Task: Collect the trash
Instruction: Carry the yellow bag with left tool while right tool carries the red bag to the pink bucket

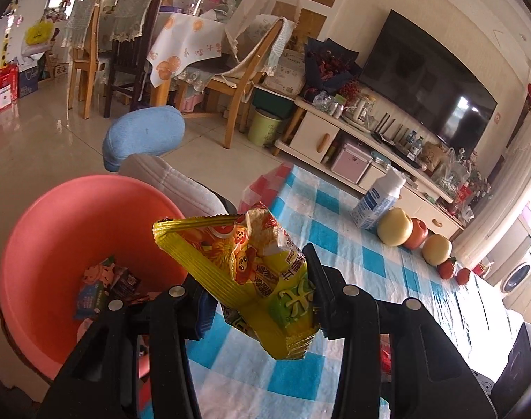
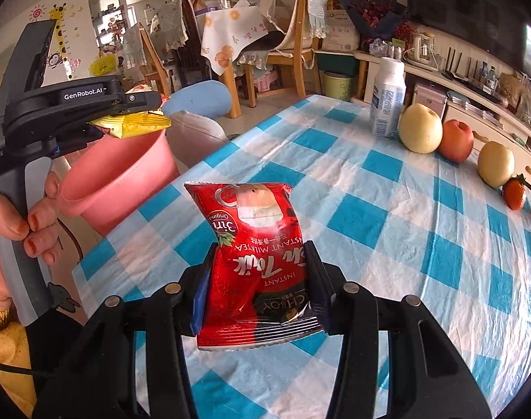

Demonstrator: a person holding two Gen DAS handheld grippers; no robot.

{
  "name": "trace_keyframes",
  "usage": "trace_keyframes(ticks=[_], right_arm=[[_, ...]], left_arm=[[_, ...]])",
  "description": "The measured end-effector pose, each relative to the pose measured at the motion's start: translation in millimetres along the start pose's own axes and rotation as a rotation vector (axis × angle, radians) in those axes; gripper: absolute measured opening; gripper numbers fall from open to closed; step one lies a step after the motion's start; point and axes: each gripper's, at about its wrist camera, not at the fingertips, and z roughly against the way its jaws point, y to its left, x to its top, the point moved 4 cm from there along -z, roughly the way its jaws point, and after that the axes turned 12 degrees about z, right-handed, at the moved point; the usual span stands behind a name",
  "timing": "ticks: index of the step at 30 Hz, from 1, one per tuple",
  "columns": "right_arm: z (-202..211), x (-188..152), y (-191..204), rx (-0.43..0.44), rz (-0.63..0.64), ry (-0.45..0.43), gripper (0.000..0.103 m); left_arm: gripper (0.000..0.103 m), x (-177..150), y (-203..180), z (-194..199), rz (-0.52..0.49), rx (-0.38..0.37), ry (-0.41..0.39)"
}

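My left gripper (image 1: 256, 279) is shut on a yellow snack wrapper (image 1: 251, 272) and holds it in the air at the table's left edge, beside the pink bin (image 1: 56, 230). The bin holds several wrappers (image 1: 105, 282). In the right wrist view the left gripper (image 2: 140, 104) holds the yellow wrapper (image 2: 136, 124) above the pink bin's (image 2: 122, 181) rim. My right gripper (image 2: 258, 272) is shut on a red milk tea packet (image 2: 255, 255) and holds it above the checked tablecloth (image 2: 387, 216).
A white bottle (image 2: 387, 101), two pale pears (image 2: 420, 129), a red apple (image 2: 455, 141) and small oranges (image 2: 515, 192) stand along the table's far right edge. A blue-backed chair (image 1: 143, 136) stands behind the bin. Dining chairs and a TV cabinet (image 1: 335, 132) lie beyond.
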Motion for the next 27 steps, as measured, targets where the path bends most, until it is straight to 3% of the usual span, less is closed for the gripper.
trace_keyframes(ticks=[14, 27], right_arm=[[-31.2, 67.6, 77.0, 0.089, 0.151, -0.032, 0.049], [-80.6, 106.7, 126.8, 0.124, 0.254, -0.001, 0.049]], left_arm=[[0.046, 52.0, 96.1, 22.8, 0.183, 0.172, -0.107], [0.046, 68.1, 138.4, 18.1, 0.255, 0.223, -0.101]])
